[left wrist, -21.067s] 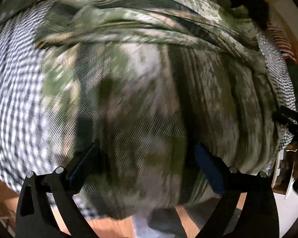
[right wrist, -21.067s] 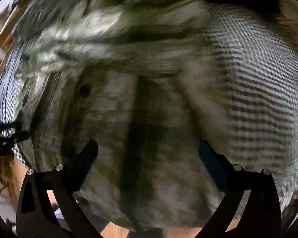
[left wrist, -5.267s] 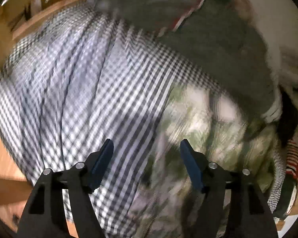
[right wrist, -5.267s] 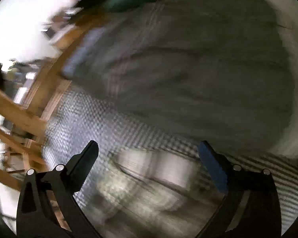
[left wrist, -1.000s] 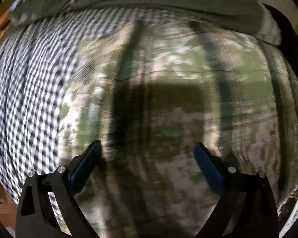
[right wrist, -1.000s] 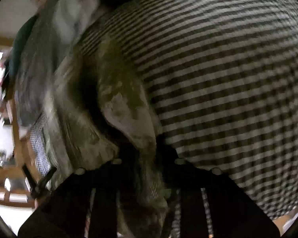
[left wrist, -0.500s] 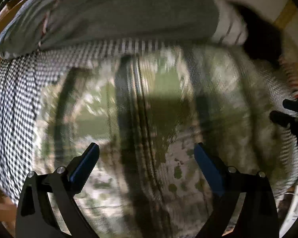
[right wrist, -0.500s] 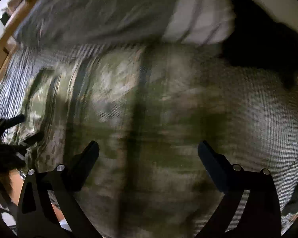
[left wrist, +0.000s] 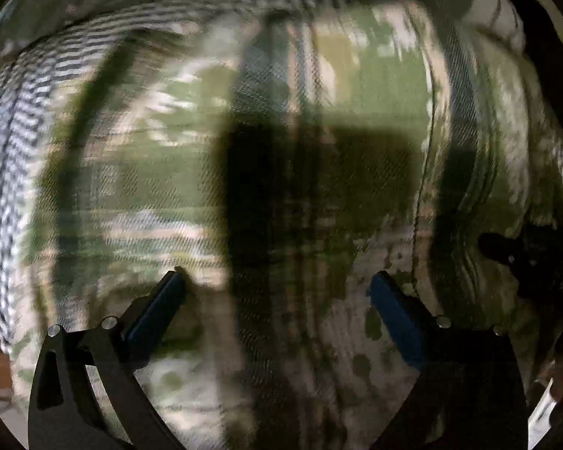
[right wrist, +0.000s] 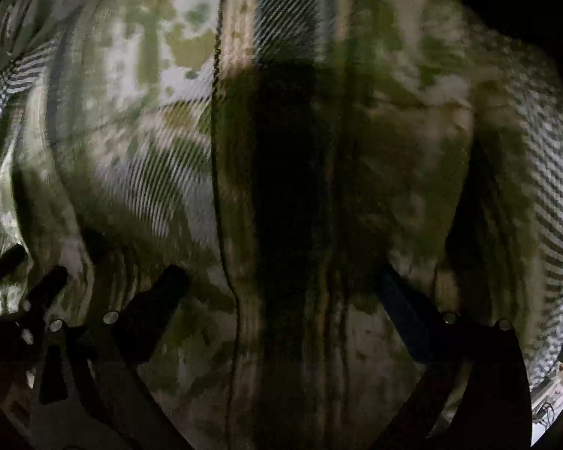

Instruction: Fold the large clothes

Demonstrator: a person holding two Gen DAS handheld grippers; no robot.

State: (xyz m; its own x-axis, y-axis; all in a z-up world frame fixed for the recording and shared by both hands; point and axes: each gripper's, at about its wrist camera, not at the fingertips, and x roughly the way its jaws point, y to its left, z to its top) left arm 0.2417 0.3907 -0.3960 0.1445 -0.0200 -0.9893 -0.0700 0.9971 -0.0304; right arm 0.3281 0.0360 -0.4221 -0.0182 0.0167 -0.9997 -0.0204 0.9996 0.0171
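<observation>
black-and-white checked cloth [left wrist: 15, 172], grey striped fabric [left wrist: 495, 3]

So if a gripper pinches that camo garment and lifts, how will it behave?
Probably floppy: the camo garment lies in soft folds and ridges, so it should drape and sag from a pinch. Likely not slippery, since its twill weave looks coarse. Pushed, it would probably bunch up over the checked cloth rather than slide flat.

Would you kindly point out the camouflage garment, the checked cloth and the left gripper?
camouflage garment [left wrist: 161, 172]: left wrist view, on its green patch.
checked cloth [left wrist: 8, 138]: left wrist view, on the strip at the left.
left gripper [left wrist: 277, 285]: left wrist view, midway between its open fingertips.
</observation>
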